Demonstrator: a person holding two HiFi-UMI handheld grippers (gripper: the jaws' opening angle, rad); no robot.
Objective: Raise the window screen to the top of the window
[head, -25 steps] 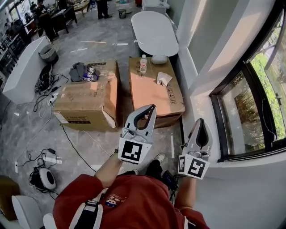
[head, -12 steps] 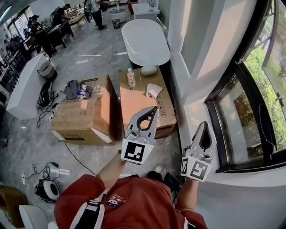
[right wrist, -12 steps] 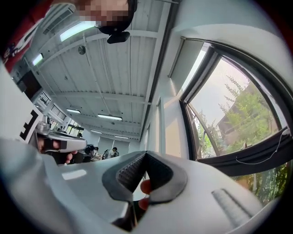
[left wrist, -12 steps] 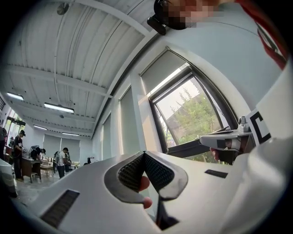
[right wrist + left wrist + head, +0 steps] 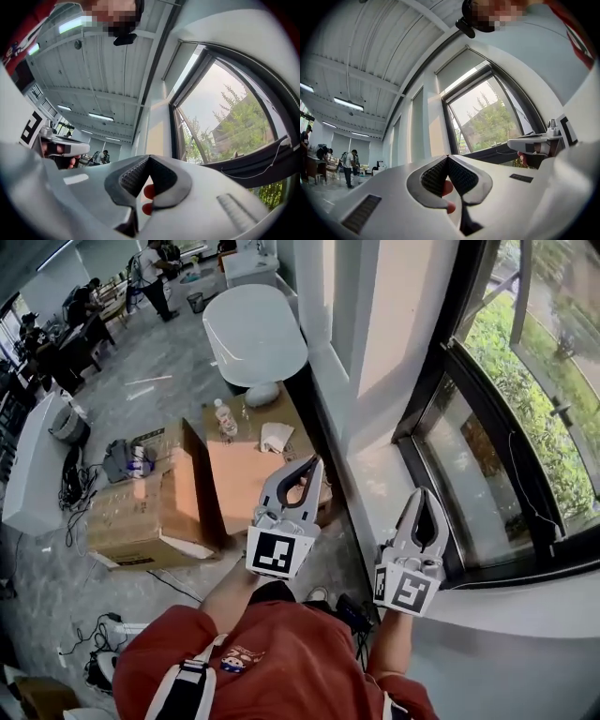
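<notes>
Shift since a second ago: the head view has swung toward the black-framed window (image 5: 431, 507), which now fills the right of the frame. The two brown cardboard boxes (image 5: 141, 512) have slid left, and both grippers keep their lower-middle spots.
Head view, window screen: mesh cannot be told from glass. A black crossbar (image 5: 502, 404) with a thin looping cord (image 5: 525, 486) crosses the opening. Its long axis lies along the wall, running from upper centre down to the right edge. The pane below it looks darker than the greenery above.
Head view, left gripper (image 5: 317, 462): white tongs clenched on nothing, tips toward the boxes.
Head view, right gripper (image 5: 422, 493): clenched, empty, tips overlapping the window's lower frame in the picture.
Head view, counts: two grippers, two boxes, one clear bottle (image 5: 223, 418), one white cloth (image 5: 275, 437), one white oval tub (image 5: 255, 334).
Head view, cut off: the window's right part leaves the frame. People at upper left are too small to count.
Left gripper view: the pads meet at the tips (image 5: 447, 157), with nothing between them. The window sits right of centre, with the crossbar almost level low in the opening. The right gripper shows at the right edge.
Right gripper view: the pads are together (image 5: 149, 157) and empty. The crossbar slants across the lower right, with the cord hanging beneath. The left gripper shows at the left edge.
</notes>
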